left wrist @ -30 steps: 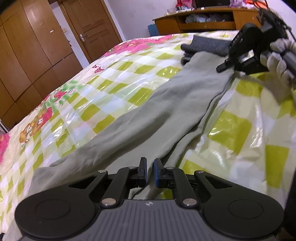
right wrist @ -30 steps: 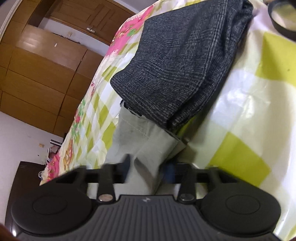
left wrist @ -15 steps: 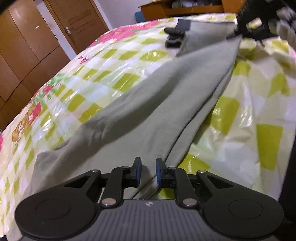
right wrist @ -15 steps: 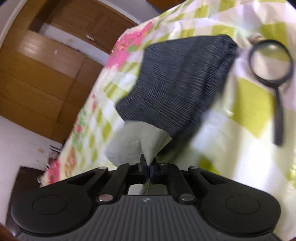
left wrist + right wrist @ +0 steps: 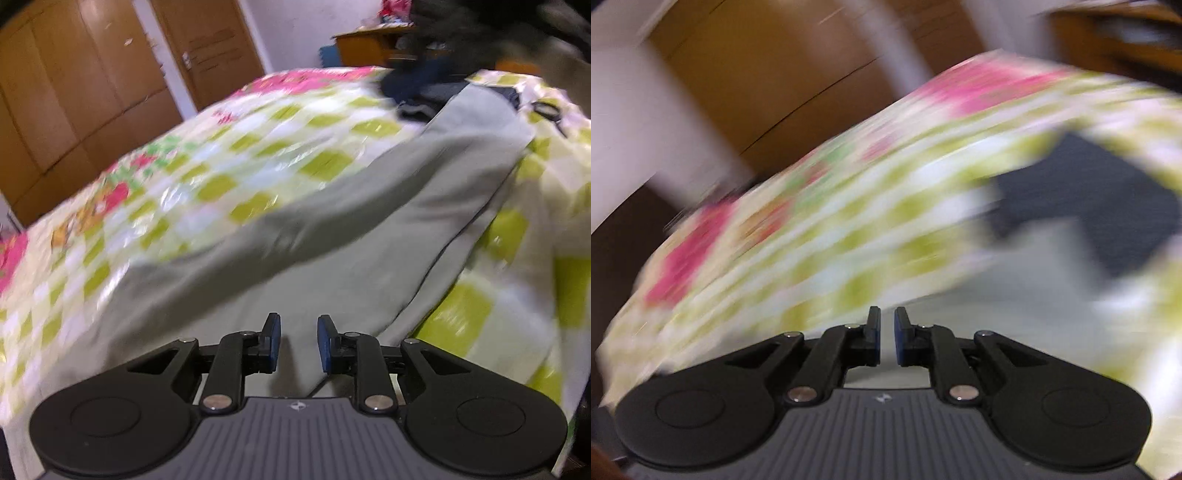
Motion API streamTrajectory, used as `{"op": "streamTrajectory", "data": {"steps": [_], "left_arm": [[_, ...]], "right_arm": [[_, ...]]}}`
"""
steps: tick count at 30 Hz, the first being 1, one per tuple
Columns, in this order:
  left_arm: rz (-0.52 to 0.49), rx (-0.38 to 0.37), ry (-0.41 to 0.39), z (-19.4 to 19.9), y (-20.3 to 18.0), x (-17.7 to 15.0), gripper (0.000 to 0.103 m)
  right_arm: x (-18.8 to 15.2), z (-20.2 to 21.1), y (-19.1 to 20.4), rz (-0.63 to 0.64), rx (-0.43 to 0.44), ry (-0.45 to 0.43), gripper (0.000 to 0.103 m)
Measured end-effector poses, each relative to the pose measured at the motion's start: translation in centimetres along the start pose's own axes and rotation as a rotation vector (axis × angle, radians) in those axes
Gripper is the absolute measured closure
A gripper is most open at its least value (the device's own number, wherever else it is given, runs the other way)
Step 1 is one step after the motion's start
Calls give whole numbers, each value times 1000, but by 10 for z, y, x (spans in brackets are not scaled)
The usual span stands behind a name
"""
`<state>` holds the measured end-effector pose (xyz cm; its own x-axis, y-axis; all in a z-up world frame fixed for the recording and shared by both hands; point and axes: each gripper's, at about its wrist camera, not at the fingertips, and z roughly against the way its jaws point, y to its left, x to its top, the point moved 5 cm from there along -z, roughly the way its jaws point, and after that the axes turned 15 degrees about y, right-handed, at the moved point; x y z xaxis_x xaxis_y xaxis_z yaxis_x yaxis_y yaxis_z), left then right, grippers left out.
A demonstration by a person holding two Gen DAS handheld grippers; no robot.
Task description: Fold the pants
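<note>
Letting go after laying the grey-green pants lengthwise on the checked bedspread.

My left gripper has just been opening; its blue pads stand apart with cloth lying between them but unpinched. My right gripper has also just been opening to a narrow gap with nothing visibly in it, though that view is badly blurred. The pants stretch away toward a dark folded garment. Next, I judge, both grippers must re-grip one end and carry it over the other.

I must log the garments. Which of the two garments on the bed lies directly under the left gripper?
The long grey-green pants; the dark grey folded garment lies at their far end, away from the left gripper.
</note>
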<state>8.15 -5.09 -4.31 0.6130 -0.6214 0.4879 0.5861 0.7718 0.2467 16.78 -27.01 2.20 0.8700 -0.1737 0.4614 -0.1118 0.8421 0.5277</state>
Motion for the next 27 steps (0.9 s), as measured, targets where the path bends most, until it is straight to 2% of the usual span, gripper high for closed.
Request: {"op": "streamTrajectory", "data": {"steps": [2,5,7,10,14,15,16,17,18,22,24,26,27], "left_arm": [[35,-31,3,-4,7,-7,66],[49,-27,-23,-3,12,-10,64],[82,-72,-33,-5,17,-10,64],[96,-105,-52,-6,18,-11,64],[121,-130,-72,-7,20,-14,64],[127,-134,-74,-7,20,-14,63],[134,-136,-75,-8,21,-14,63],[140,-139,-77,-8,21,-15,63],[144,-143,-78,-9,21,-15,63],[150,-151,-76,-15,21,-15,62],[161,-167,-76,-17,23,-16,61],[178,-187,-80,-19,26,-15,60],[188,-199,-82,-20,27,-14,60]], "right_arm": [[20,-55,36,87,80,103,78],[41,-126,72,222,103,250,77],[45,-157,78,250,82,330,76],[45,-180,79,269,49,424,75],[29,-179,79,233,144,532,75],[26,-177,81,244,148,532,75],[25,-179,83,262,121,532,80],[25,-184,84,280,95,539,94],[28,-187,84,281,81,537,100],[55,-187,77,230,58,456,101],[66,-185,73,233,-7,404,101],[70,-181,72,248,-42,364,97],[70,-176,72,247,-30,366,95]]}}
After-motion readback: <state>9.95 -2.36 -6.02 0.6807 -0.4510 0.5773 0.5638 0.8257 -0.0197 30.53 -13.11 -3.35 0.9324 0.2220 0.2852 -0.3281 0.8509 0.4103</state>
